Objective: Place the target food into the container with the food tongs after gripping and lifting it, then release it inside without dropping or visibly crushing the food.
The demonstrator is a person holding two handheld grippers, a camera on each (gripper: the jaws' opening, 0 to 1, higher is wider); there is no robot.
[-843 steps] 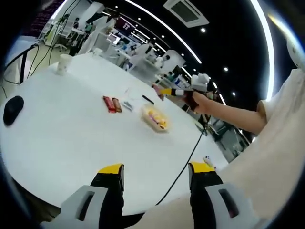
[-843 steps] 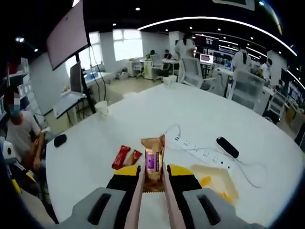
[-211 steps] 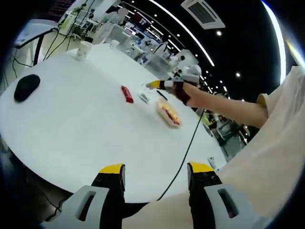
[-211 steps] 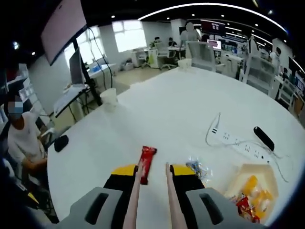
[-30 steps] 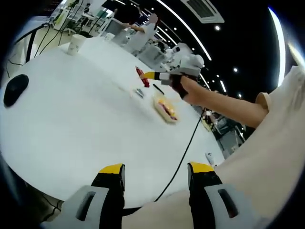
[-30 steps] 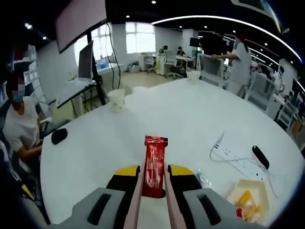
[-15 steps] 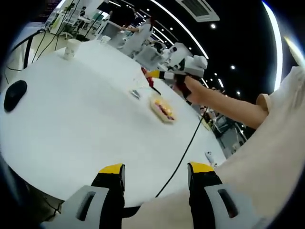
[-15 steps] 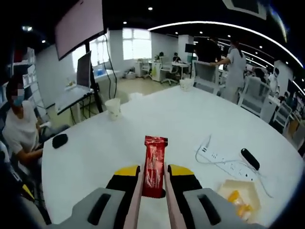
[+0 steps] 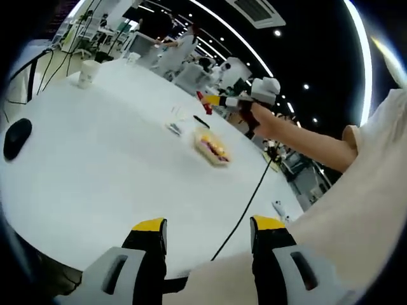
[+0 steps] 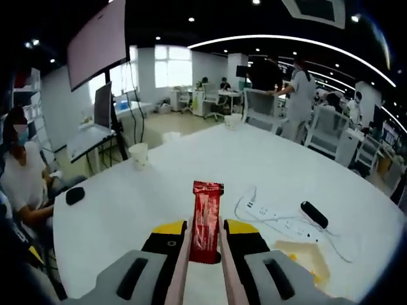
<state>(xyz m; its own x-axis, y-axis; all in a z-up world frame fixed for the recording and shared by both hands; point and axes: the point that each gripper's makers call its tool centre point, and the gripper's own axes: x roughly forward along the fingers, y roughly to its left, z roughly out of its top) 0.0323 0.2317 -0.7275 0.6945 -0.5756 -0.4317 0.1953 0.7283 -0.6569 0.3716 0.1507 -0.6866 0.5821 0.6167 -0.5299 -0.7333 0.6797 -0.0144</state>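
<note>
My right gripper is shut on pink food tongs, and the tongs pinch a red snack bar that stands up between the jaws, lifted above the white table. The clear container holding yellow and red snacks lies to the lower right. In the left gripper view the right gripper hangs in the air with the red snack bar at its tip, above and beyond the container. My left gripper is open with nothing in it, over the near table edge.
A white power strip with its cord and a black remote lie beyond the container. A paper cup and a black mouse sit at the left. A small clear wrapper lies near the container. People and chairs stand behind.
My right gripper has risen further with the red snack bar held in the tongs and drifted toward the container. The left gripper has stayed open and in place.
</note>
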